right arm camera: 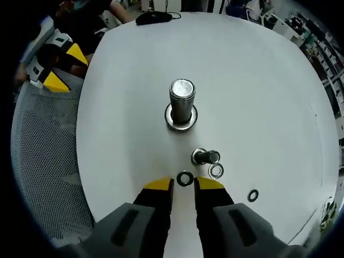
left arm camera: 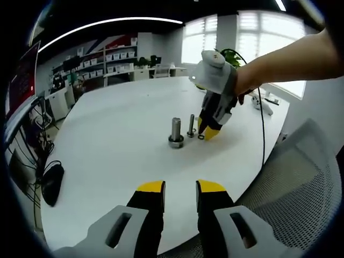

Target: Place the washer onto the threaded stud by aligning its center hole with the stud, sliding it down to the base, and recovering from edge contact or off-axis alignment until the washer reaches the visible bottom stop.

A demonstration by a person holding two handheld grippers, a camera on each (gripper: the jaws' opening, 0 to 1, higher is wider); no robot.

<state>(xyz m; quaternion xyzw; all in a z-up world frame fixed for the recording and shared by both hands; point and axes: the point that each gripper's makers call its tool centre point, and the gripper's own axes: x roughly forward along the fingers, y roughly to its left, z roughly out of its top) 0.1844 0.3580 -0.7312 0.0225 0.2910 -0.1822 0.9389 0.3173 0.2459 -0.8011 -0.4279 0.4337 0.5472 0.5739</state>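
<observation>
The right gripper (right arm camera: 184,188) hovers with its yellow-tipped jaws slightly parted and empty, just short of a dark flat metal washer (right arm camera: 185,178) on the smooth white table (right arm camera: 258,80). Such a thin ring could skid or tilt when pinched, then catch the small threaded steel stud (right arm camera: 200,156) off-axis. The left gripper (left arm camera: 180,189) waits parted, empty.

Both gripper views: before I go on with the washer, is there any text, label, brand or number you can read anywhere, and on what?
No readable text in either view.
Shelf bins against the far wall: any labels are too small and blurred to read.
Red panel at the left edge: no legible characters.
Large threaded stud, small stud, washers and both grippers' yellow-tipped jaws: no markings show.
</observation>
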